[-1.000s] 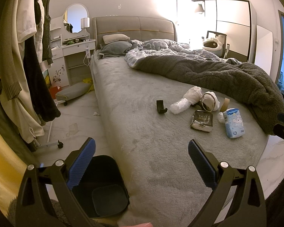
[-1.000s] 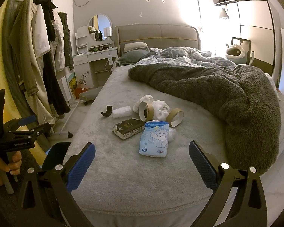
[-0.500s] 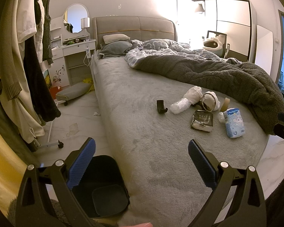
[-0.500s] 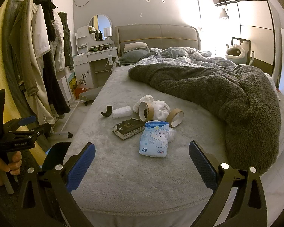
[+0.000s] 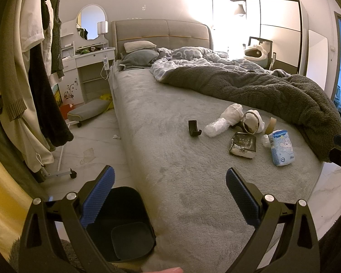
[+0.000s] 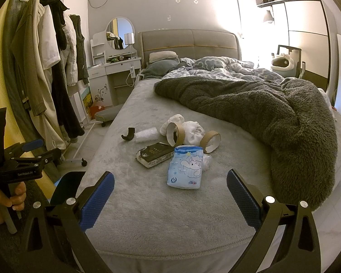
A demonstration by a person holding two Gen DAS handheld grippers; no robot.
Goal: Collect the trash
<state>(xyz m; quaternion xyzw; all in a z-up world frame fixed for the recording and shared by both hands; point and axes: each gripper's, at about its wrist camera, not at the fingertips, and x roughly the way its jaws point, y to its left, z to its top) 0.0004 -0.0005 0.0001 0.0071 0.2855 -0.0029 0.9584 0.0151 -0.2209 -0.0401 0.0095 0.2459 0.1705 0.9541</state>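
Note:
Trash lies on the grey bed point(image 6: 152, 204): a blue tissue pack point(image 6: 186, 167) point(image 5: 281, 147), a crumpled dark packet point(image 6: 154, 154) point(image 5: 242, 145), two cardboard tape rolls point(image 6: 176, 132) point(image 6: 211, 141), white wads point(image 6: 194, 129), a clear wrapper point(image 6: 146, 135) and a black hook point(image 6: 128, 134) point(image 5: 194, 128). A black bin point(image 5: 122, 223) stands on the floor by the bed's near left corner. My left gripper point(image 5: 169, 198) is open and empty above the bin and bed edge. My right gripper point(image 6: 170, 199) is open and empty, short of the tissue pack.
A thick grey blanket point(image 6: 272, 113) covers the bed's right side. Clothes hang on a wheeled rack point(image 5: 22, 79) at the left. A white dressing table point(image 5: 88, 68) and a low cushion stool point(image 5: 88, 111) stand beyond it. The left gripper also shows in the right wrist view point(image 6: 22, 159).

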